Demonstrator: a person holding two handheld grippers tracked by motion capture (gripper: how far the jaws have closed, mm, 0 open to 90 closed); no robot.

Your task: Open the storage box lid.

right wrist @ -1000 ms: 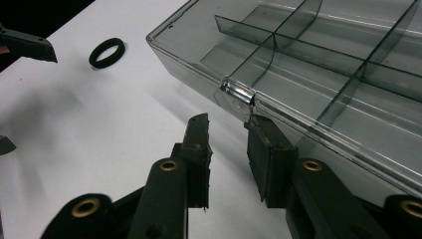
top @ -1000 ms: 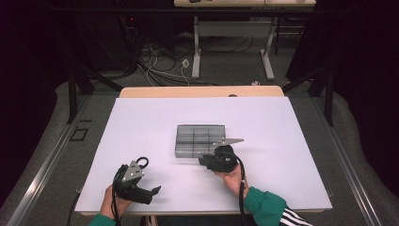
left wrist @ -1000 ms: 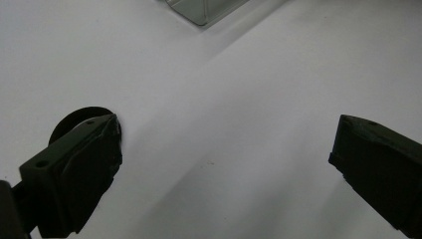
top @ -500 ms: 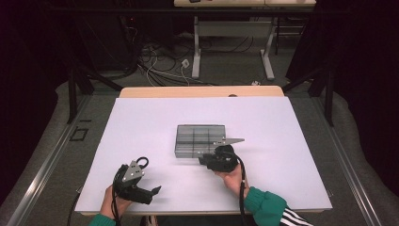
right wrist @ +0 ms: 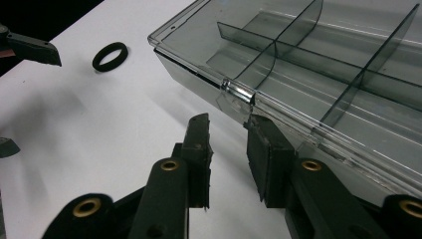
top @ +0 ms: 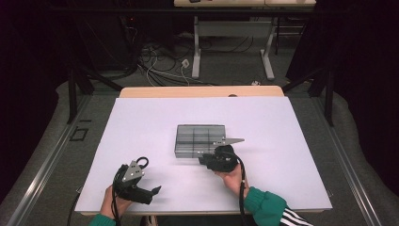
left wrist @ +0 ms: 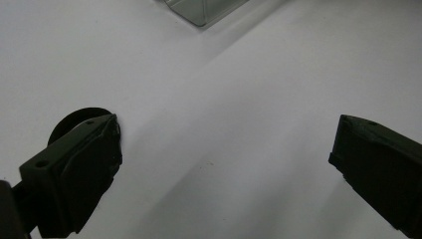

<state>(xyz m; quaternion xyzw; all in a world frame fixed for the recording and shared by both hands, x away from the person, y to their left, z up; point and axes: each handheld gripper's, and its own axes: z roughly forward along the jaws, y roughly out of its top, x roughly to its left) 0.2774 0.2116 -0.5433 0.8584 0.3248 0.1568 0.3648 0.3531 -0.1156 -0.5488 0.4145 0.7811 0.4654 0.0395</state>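
two hand-held grippers are at work over a white counter. the clear plastic compartment box lies near the middle of the counter, lid closed, and its divided cells look empty as far as the right gripper view shows. the right hand-held gripper sits at the box's near edge with its jaws narrowed to a small gap, lined up on the small front latch tab; the pads do not yet press on it. the left hand-held gripper hovers near the counter's front edge, jaws wide and holding nothing. a small black ring lies on the counter just beside the box, close to the left gripper. by my reading the work is at its start: the latch looks unopened, the lid is yet to be lifted, and the ring is not picked up.
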